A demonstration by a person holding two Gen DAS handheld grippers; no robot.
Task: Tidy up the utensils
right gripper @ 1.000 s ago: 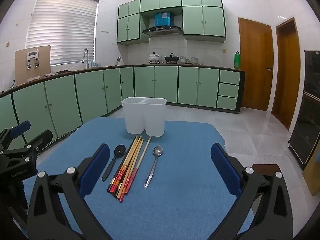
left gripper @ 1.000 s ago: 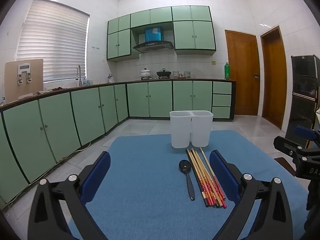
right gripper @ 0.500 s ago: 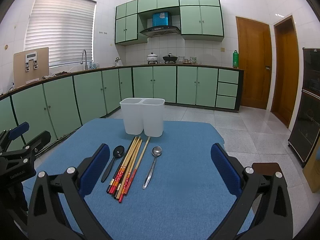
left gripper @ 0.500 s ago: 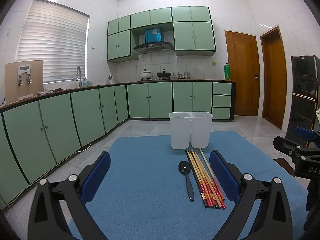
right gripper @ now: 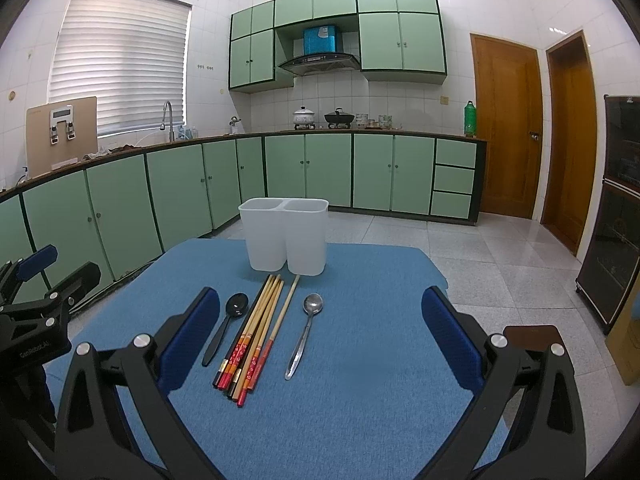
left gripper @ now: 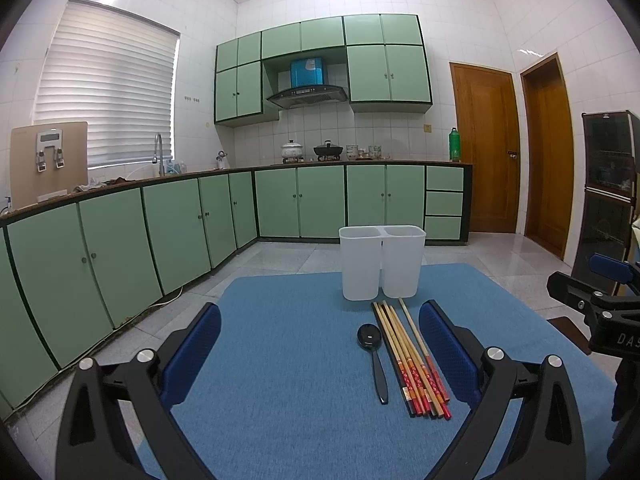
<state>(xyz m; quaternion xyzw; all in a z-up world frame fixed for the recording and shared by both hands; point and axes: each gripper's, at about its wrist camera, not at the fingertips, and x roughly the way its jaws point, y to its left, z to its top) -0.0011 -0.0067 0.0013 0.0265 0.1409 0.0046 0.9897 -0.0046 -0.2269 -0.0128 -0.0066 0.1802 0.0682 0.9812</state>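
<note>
Both the left gripper (left gripper: 320, 336) and right gripper (right gripper: 320, 320) are hovering spread wide and empty, short of the white holder (right gripper: 284, 236); chopsticks (right gripper: 256, 332) are lying before it.

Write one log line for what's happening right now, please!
left gripper: open, empty | right gripper: open, empty | chopsticks, black spoon, metal spoon: on blue mat | white holder: looks empty

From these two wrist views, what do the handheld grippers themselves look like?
Both match: the left gripper and right gripper have black angular plastic frames with silver round bolts, and fingers faced with textured blue pads. The left one, seen from the right wrist view, carries small white lettering on its black body. No cables, hands or sleeves show.
</note>
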